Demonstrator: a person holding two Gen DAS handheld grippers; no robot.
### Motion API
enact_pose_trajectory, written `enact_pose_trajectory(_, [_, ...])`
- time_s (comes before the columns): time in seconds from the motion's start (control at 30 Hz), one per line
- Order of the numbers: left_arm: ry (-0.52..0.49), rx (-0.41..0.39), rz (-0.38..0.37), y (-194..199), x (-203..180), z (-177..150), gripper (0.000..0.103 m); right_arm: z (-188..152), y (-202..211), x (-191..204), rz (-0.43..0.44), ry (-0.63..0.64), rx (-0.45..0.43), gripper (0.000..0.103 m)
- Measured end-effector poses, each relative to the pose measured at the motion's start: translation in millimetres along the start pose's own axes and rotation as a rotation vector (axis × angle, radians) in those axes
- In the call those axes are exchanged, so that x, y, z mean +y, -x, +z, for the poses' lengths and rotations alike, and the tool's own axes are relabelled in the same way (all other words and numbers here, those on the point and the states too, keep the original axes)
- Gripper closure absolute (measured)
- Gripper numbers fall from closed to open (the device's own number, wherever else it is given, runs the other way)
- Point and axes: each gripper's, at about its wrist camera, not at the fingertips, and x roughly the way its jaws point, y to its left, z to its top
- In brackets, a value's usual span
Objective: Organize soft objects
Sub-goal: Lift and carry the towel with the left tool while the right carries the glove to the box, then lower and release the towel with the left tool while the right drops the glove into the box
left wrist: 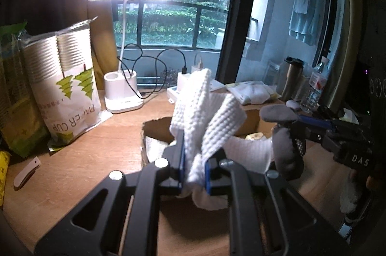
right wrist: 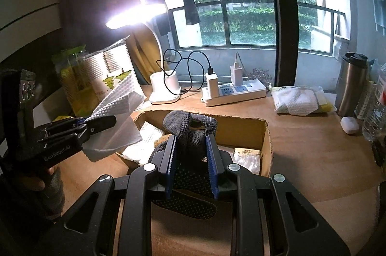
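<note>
I hold the white cloth clamped in the left gripper, the grey glove in the right gripper; the cardboard box lies just ahead, below both

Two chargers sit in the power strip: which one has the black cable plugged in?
The left charger on the power strip, nearer the desk lamp: the black cable enters its top. The right charger carries a pale cable instead.

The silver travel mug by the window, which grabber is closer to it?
Right. The right gripper, shut on a grey sock, is over the cardboard box nearer the silver travel mug. The left gripper, holding a white cloth, is farther off, toward the lamp side.
</note>
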Motion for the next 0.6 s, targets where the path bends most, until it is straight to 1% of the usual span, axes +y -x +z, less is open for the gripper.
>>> enact_pose_trajectory(0.3, [0.025, 0.034, -0.011, -29, 11, -4, 0.09, 9, -29, -9, -0.004, -0.002, 0.02, 0.077])
enact_pose_trajectory(0.6, [0.027, 0.093, -0.037, -64, 15, -13, 0.09, 10, -67, -28, -0.02, -0.03, 0.064, 0.077])
